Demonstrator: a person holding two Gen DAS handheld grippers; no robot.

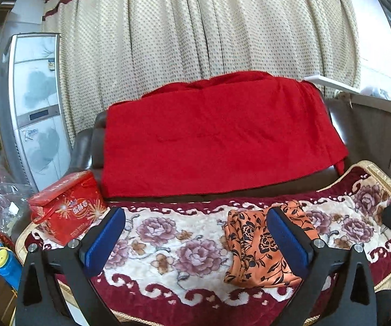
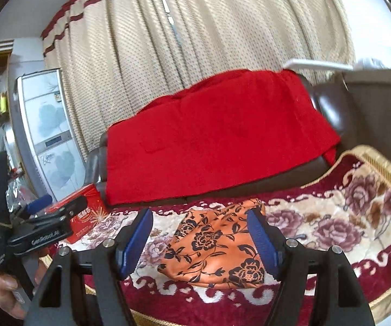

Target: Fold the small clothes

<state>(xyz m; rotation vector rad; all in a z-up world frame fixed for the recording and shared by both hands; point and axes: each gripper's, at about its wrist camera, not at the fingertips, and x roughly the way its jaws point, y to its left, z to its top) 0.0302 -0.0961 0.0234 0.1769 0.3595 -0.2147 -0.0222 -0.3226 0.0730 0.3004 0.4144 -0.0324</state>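
left gripper (image 1: 195, 233) jaws spread wide, nothing between the blue pads (image 1: 105, 240), held above the seat. right gripper (image 2: 199, 237) also open, a bit narrower, empty, pads clear of the cloth. a hand (image 2: 6, 293) grips the left tool's handle at the left edge of the right wrist view. orange flowered garment (image 2: 217, 247) lies folded into a small bundle on the floral seat cover (image 1: 168, 244), touched by neither gripper. red box (image 1: 67, 206) sits at the cover's left end. behind, a red blanket (image 1: 217, 135) drapes over the dark sofa back (image 1: 97, 141). farther back, cream dotted curtain (image 1: 195, 27) and a tall white floor-standing unit (image 1: 37, 103) at left.
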